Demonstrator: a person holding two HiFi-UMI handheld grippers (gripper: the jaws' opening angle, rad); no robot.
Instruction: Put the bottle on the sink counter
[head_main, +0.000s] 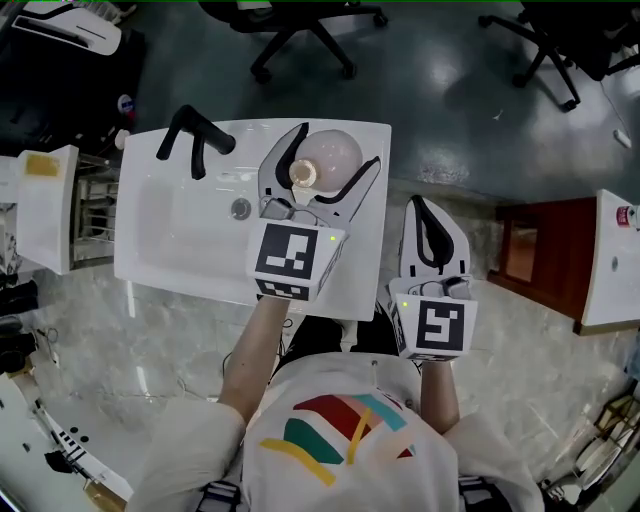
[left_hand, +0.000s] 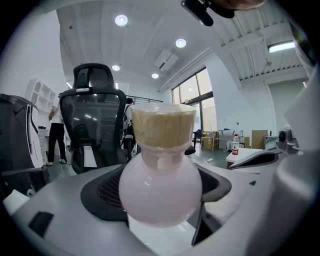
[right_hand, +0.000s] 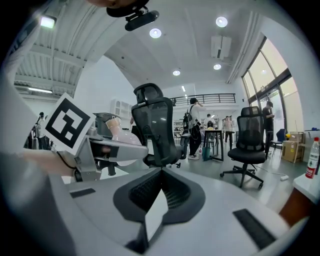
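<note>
- At the left, the sink (head_main: 170, 225) with its black tap (head_main: 195, 135) is not being touched by either gripper.
- Toward the middle, the bottle (head_main: 325, 155), a round pink one with a tan stopper (left_hand: 163, 125), is being gripped by the left gripper (head_main: 338, 147). Its fingers (left_hand: 65, 200) are being closed on the round body from both sides, as is being shown plainly in the left gripper view.
- The bottle is being held upright over the back right corner of the desk (head_main: 368, 245), the flat white rim round the sink, behind and to the right of the basin. A white surface is being seen right below its base, but whether the base is touching that surface cannot be told.
- The task is being judged as nearly done, since the bottle is already being held at the right place.
- What is left is being judged as follows: the base is to be settled fully on the desk if it is not there yet, the fingers are to be opened, and the gripper is to be drawn away without the round bottle being tipped.
- At the right, the right gripper (head_main: 420, 210) is being held just beside the sink's right edge, over the floor (head_main: 450, 130) and apart from the bottle. Its fingers (right_hand: 210, 220) are being pressed together with nothing between them, so no part in the placing is being taken by it.
</note>
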